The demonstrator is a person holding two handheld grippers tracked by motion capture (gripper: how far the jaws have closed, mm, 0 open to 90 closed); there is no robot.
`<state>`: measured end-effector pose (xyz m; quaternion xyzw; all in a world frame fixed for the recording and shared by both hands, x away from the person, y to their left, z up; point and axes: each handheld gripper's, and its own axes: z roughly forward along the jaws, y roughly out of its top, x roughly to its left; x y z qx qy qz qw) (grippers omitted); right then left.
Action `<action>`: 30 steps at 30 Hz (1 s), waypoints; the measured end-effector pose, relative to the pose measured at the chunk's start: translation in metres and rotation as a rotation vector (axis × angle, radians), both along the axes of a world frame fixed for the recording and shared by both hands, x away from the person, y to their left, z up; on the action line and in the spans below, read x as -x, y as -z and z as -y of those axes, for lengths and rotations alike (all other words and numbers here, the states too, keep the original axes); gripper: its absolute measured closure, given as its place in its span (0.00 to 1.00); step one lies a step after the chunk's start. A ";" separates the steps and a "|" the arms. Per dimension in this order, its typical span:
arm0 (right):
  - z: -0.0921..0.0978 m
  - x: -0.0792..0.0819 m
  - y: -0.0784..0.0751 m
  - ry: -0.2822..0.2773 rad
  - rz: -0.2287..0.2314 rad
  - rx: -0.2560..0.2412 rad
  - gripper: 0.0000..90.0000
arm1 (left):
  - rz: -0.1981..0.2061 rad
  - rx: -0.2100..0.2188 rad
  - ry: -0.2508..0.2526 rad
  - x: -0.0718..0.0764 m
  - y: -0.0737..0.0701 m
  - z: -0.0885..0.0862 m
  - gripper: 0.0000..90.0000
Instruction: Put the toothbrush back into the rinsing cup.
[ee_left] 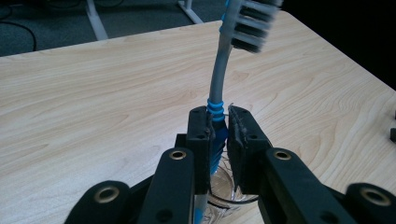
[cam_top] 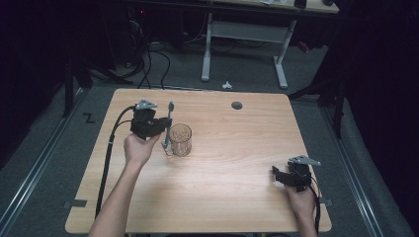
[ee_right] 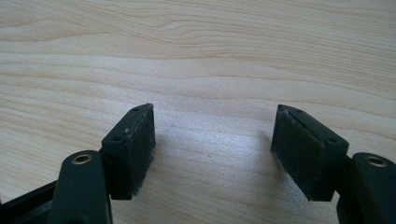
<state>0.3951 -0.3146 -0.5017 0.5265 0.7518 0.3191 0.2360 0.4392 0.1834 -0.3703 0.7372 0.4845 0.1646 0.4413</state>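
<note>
A grey toothbrush (ee_left: 223,60) with blue grip rings stands nearly upright, bristle head at the top. My left gripper (ee_left: 219,126) is shut on its blue grip part. In the high view the left gripper (cam_top: 160,129) holds the toothbrush (cam_top: 168,124) just left of a clear glass mug (cam_top: 181,139), which stands on the wooden table (cam_top: 227,163). The mug's rim (ee_left: 229,198) shows below the jaws. My right gripper (cam_top: 274,174) rests near the table's right front; its jaws stand wide apart over bare wood (ee_right: 212,140), nothing between them.
A dark round grommet (cam_top: 237,105) sits in the table near its far edge. Beyond the table are a white desk frame (cam_top: 244,44) and cables on the grey floor. A black cable (cam_top: 109,148) trails from the left gripper along the table's left side.
</note>
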 end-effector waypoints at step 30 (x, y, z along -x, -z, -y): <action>0.000 0.000 0.000 0.000 0.000 0.001 0.34 | -0.011 0.021 -0.013 0.008 0.013 -0.008 0.88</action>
